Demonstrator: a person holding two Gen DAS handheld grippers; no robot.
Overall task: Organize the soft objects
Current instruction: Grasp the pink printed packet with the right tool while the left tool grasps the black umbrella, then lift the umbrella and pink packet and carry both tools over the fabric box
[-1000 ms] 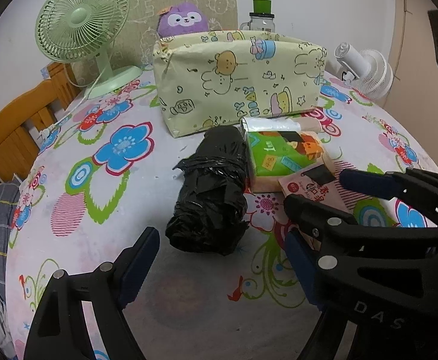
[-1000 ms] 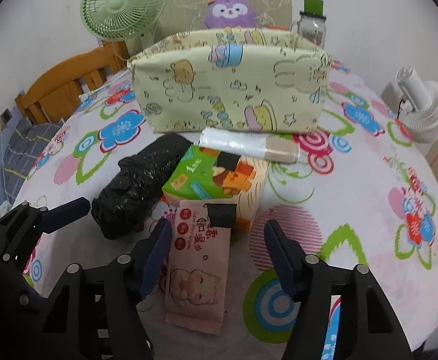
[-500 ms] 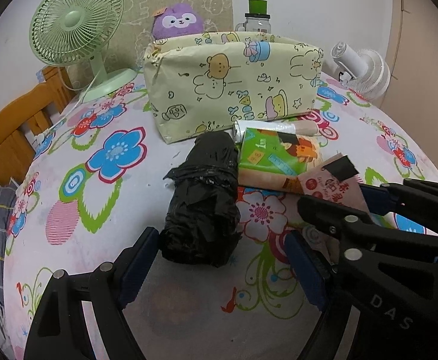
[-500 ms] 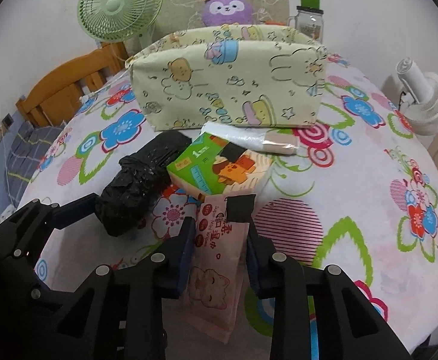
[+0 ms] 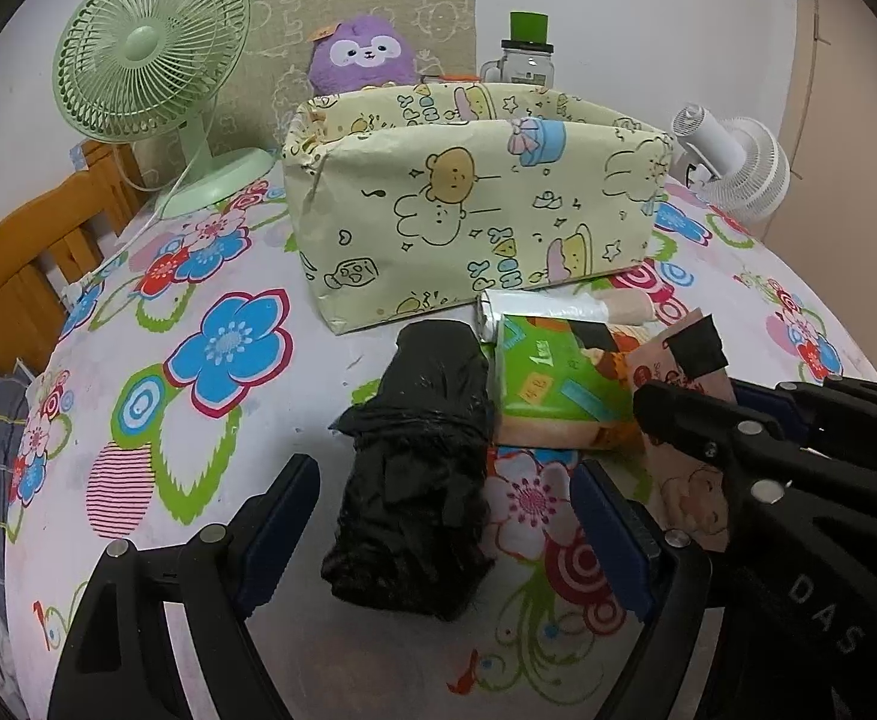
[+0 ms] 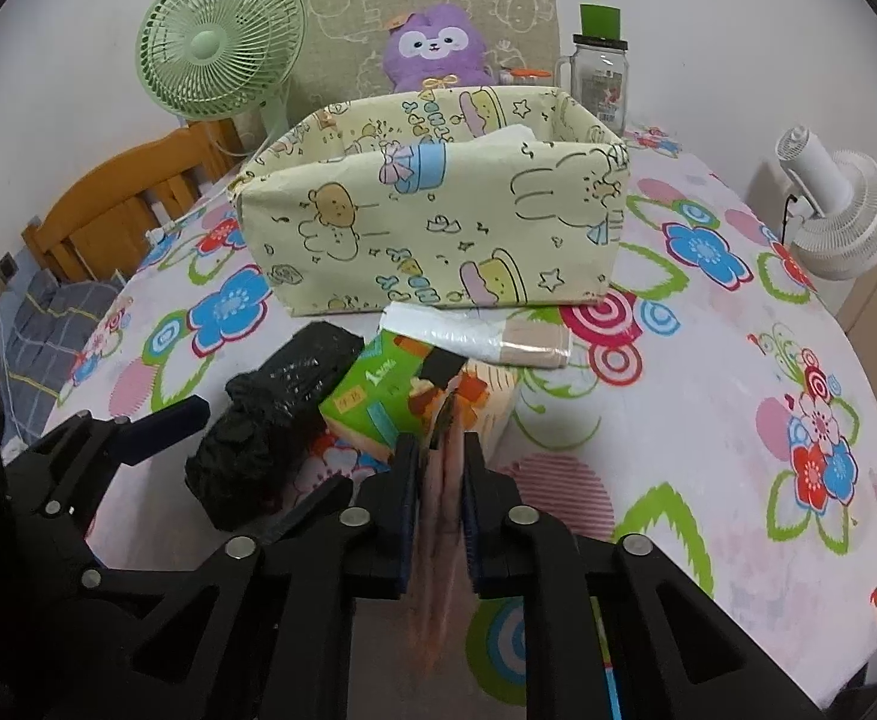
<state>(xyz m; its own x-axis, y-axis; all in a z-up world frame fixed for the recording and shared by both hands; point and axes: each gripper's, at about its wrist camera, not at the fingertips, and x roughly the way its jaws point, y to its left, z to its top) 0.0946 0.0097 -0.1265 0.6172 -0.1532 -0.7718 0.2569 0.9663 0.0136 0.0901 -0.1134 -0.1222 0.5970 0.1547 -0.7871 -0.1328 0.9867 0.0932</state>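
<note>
A: Where was the pink pack point(image 6: 441, 480)?

B: Clamped edge-on in the right gripper point(image 6: 438, 468), long axis aimed at the storage bin point(image 6: 438, 228) straight ahead. The left gripper point(image 5: 444, 516) was spread wide around the black bundle point(image 5: 420, 462).

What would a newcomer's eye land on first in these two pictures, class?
Probably the yellow cartoon-print storage box standing open at the table's middle, with the purple plush toy and green fan behind it. Next, the right gripper, jaws pinching a pink wipes pack, while the left gripper stands open around a black bag roll.
</note>
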